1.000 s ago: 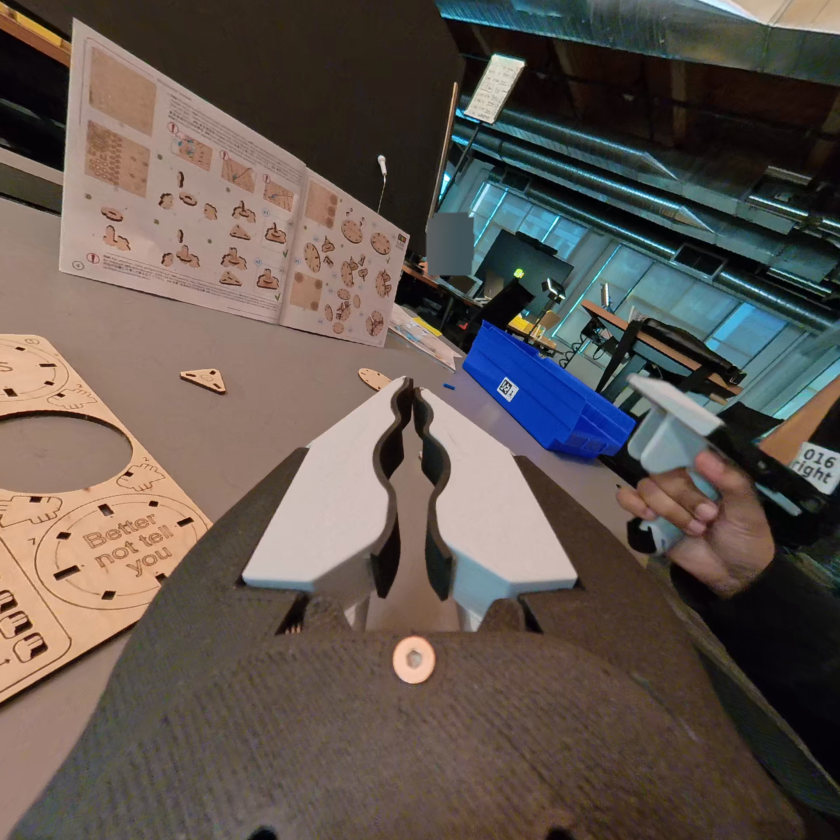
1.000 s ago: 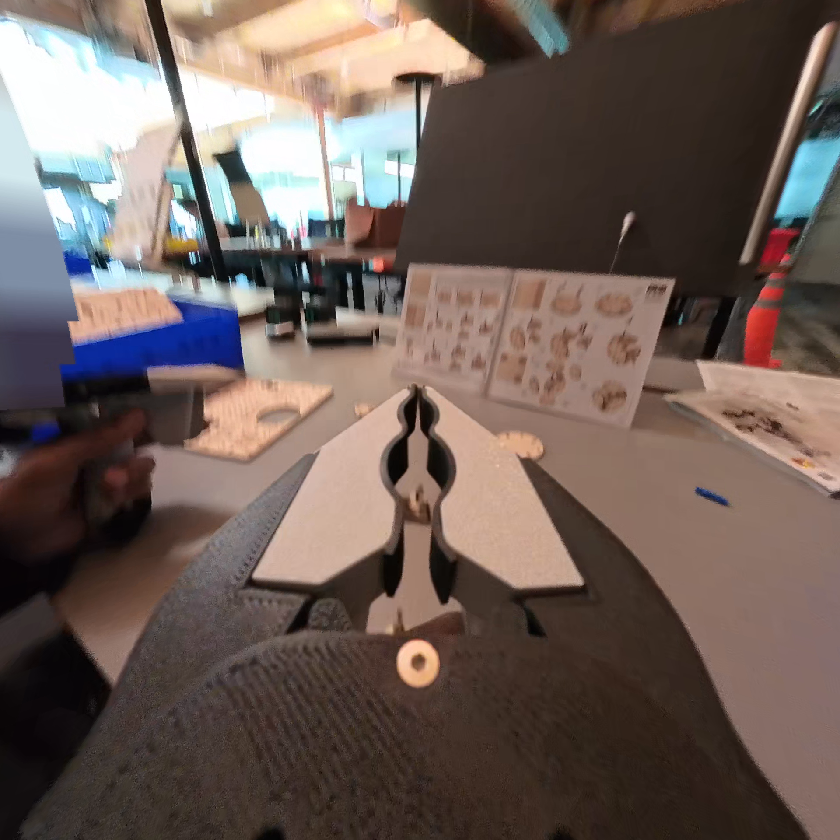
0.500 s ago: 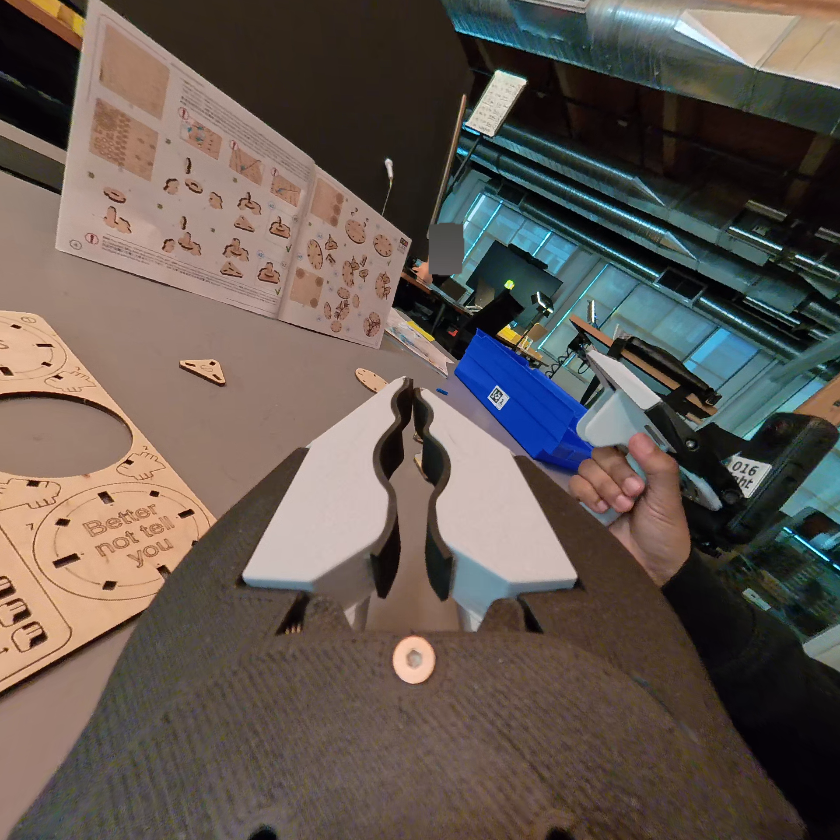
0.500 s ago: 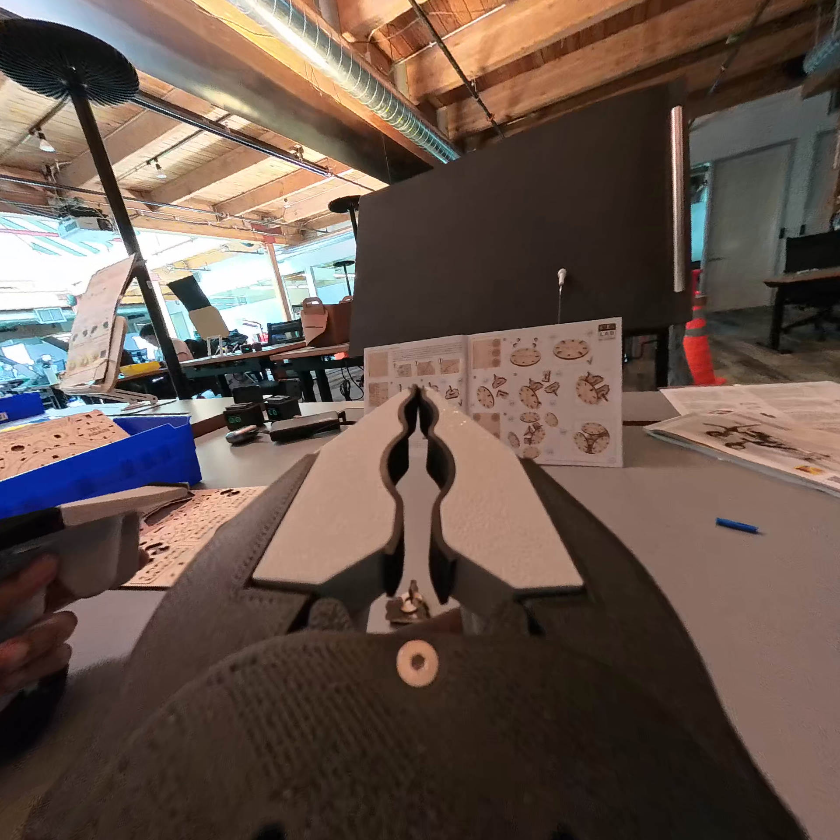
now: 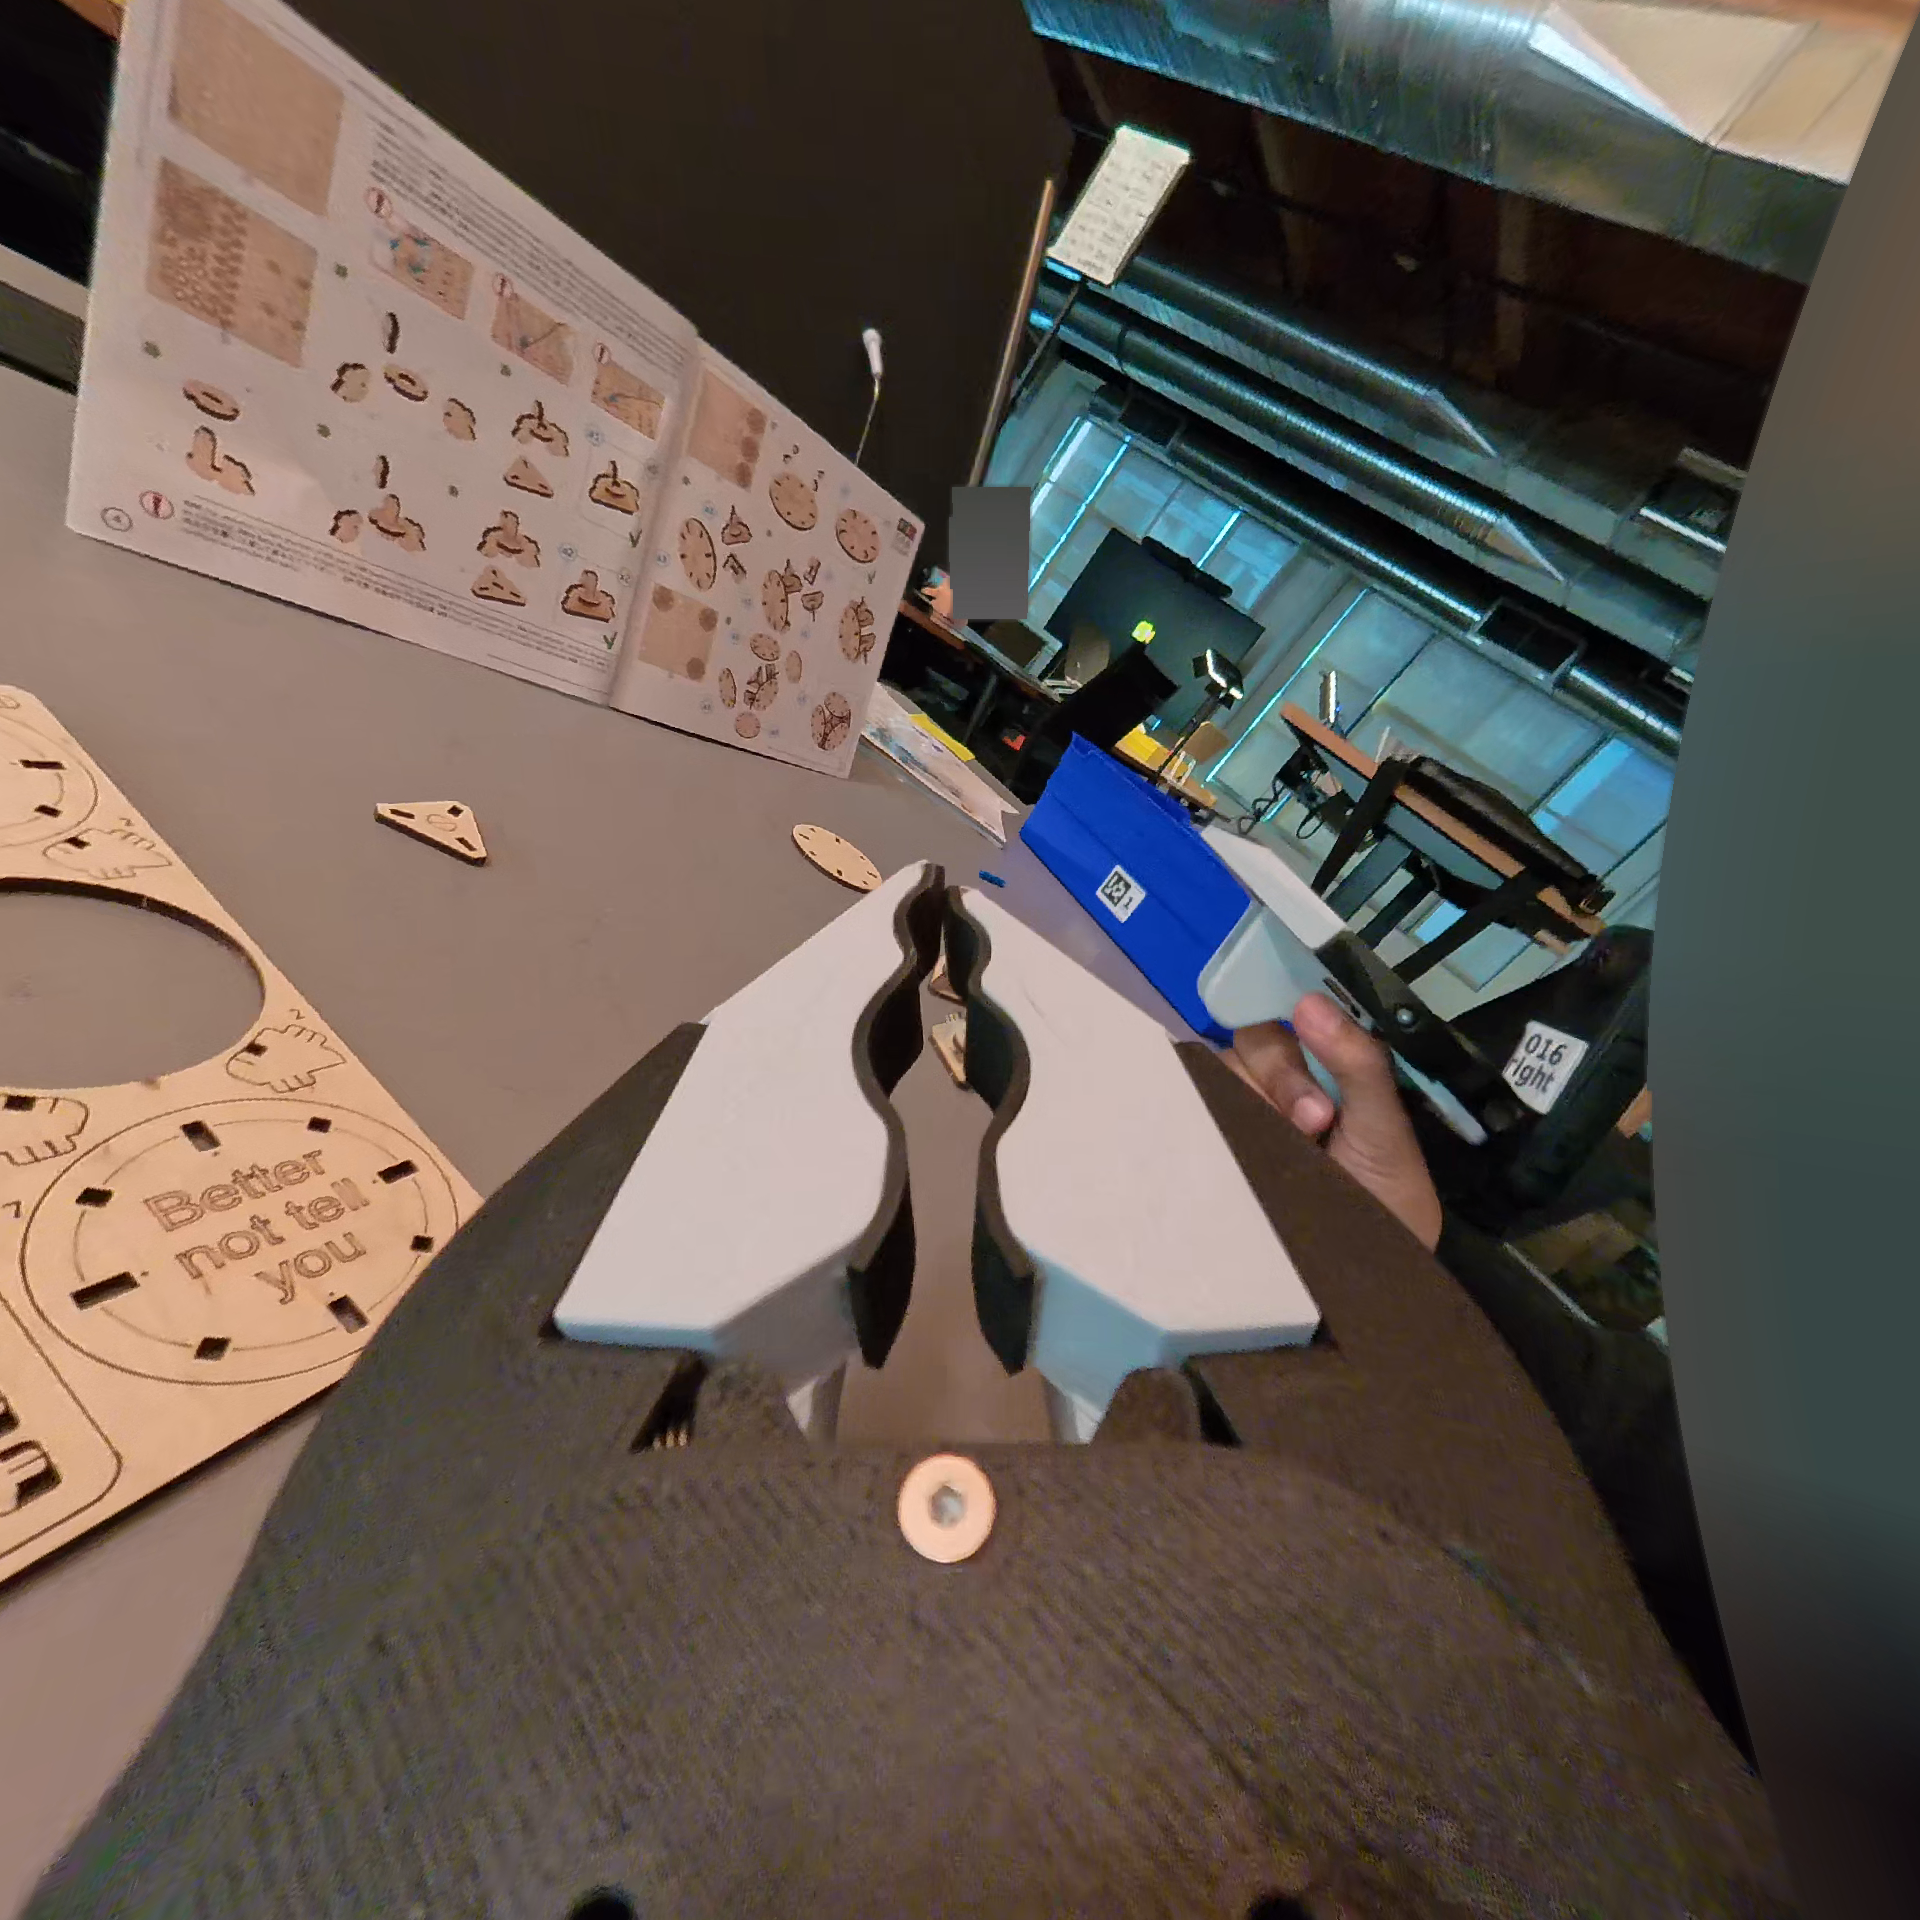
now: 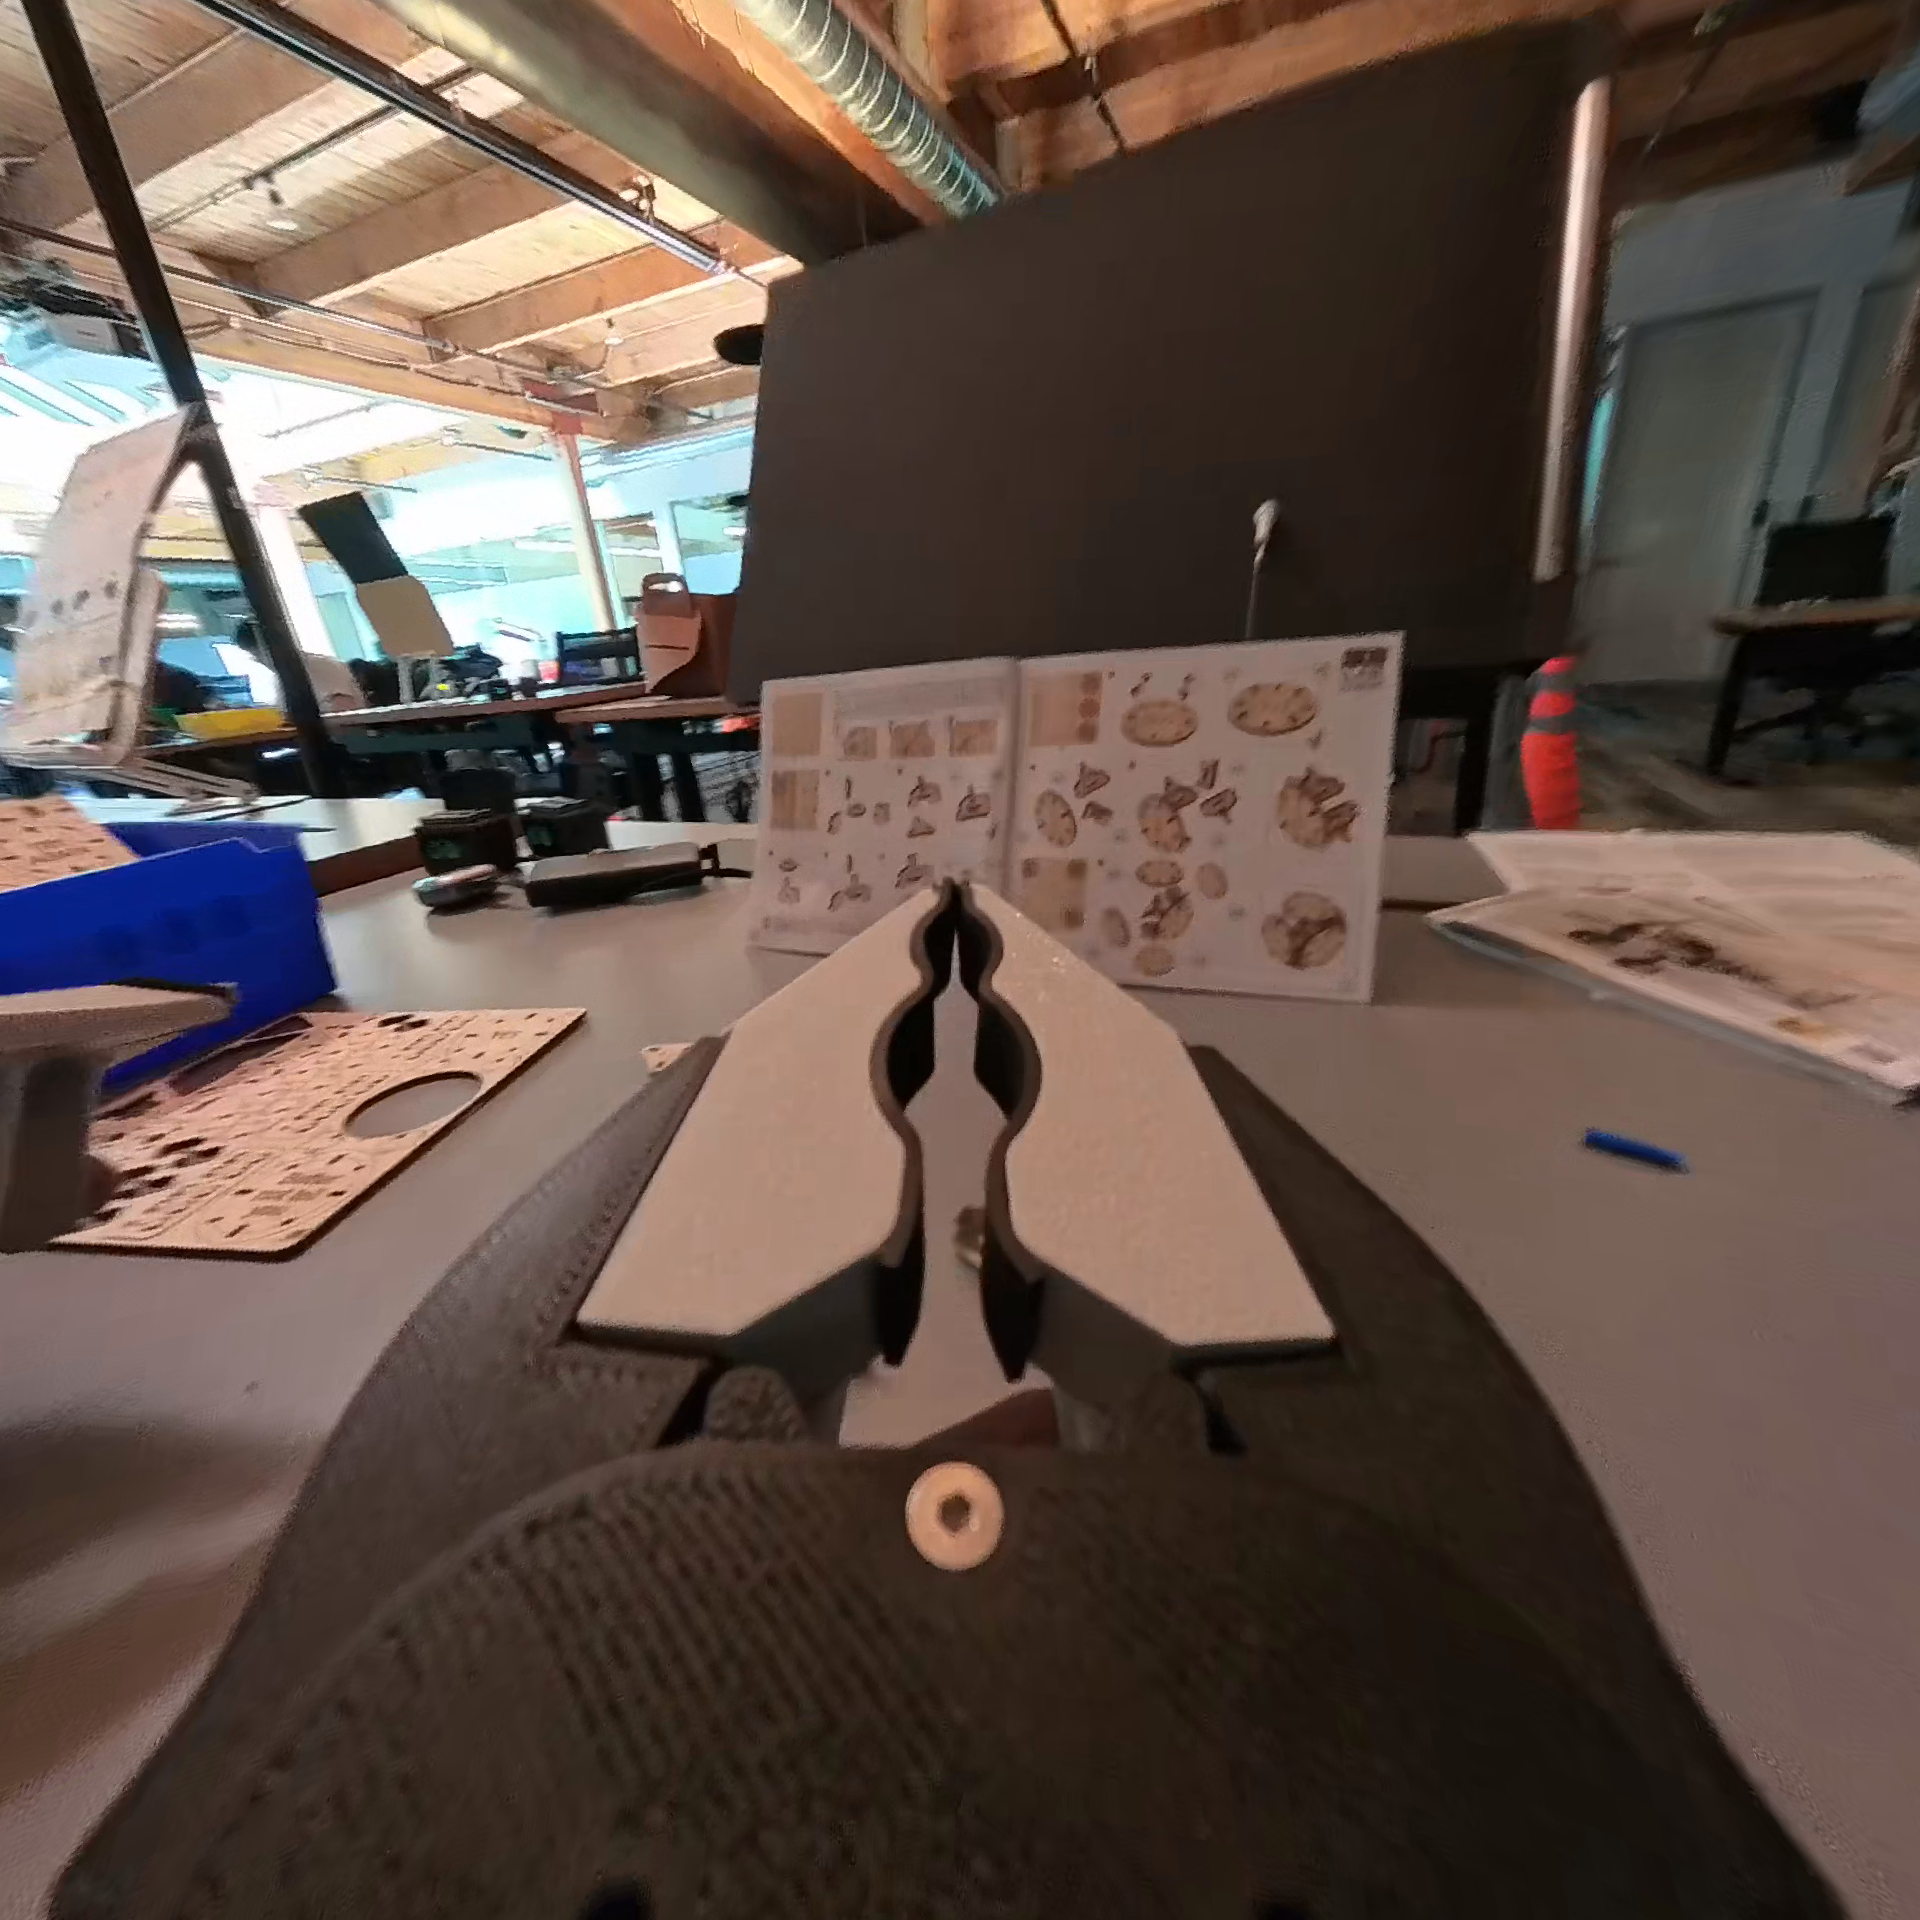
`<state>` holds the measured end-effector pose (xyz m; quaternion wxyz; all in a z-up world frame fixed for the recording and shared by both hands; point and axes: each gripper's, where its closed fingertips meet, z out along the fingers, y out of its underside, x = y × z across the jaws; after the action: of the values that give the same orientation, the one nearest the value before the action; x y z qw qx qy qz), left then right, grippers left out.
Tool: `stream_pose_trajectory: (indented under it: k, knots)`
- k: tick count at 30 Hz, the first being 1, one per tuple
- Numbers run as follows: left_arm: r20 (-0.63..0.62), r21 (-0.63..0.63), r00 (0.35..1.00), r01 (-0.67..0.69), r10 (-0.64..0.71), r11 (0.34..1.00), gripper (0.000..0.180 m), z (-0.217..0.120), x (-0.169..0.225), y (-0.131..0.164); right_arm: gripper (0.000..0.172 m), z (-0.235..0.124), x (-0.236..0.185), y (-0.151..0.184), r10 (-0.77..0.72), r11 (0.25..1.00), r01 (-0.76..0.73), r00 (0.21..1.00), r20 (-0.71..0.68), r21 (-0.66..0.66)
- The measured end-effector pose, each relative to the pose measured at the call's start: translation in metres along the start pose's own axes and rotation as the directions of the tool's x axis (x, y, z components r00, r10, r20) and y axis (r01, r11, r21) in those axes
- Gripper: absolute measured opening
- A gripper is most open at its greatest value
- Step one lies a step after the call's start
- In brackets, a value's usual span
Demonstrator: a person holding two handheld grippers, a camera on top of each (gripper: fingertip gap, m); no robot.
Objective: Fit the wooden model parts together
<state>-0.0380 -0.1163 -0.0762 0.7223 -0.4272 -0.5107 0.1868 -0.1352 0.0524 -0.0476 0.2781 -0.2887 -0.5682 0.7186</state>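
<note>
On the grey table [image 5: 582, 997], from left to right:
Plywood sheet [image 5: 156, 1195]: laid flat at far left, one round hole cut out, parts engraved in it.
Triangular wooden piece [image 5: 434, 828]: loose beyond the sheet, apart from it.
Round wooden disc [image 5: 836, 856]: just beyond the left fingertips.
Instruction booklet [image 5: 436, 416]: stood open at the back.
Left gripper [image 5: 940, 885]: tips brought together on nothing; small wooden parts are glimpsed on the table below the jaws.
Blue bin [image 5: 1143, 904]: right of the tips.
Right gripper [image 6: 954, 902]: closed and bare, held by a hand [image 5: 1340, 1101]; pointed towards the booklet.
Blue peg [image 6: 1633, 1150]: lying to its right.
</note>
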Motion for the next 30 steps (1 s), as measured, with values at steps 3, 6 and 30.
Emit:
stream_pose_trajectory:
  k: [3, 6, 30]
  knots:
    - [0.000, 0.003, 1.000, 0.015, -0.015, 1.000, 0.000, 0.000, -0.002, 0.000, 0.000, -0.006, -0.025, 0.000, 0.129, 0.992, -0.128, 0.987, 0.096, -0.015]
    - [-0.001, -0.001, 1.000, 0.008, -0.008, 1.000, 0.000, 0.000, -0.001, 0.000, 0.000, -0.017, -0.051, -0.009, 0.285, 0.957, -0.290, 0.940, 0.189, -0.003]
    - [-0.009, 0.003, 0.999, 0.035, -0.035, 0.999, 0.000, 0.000, -0.002, 0.000, 0.000, 0.003, -0.024, -0.017, 0.197, 0.978, -0.196, 0.980, 0.002, 0.077]
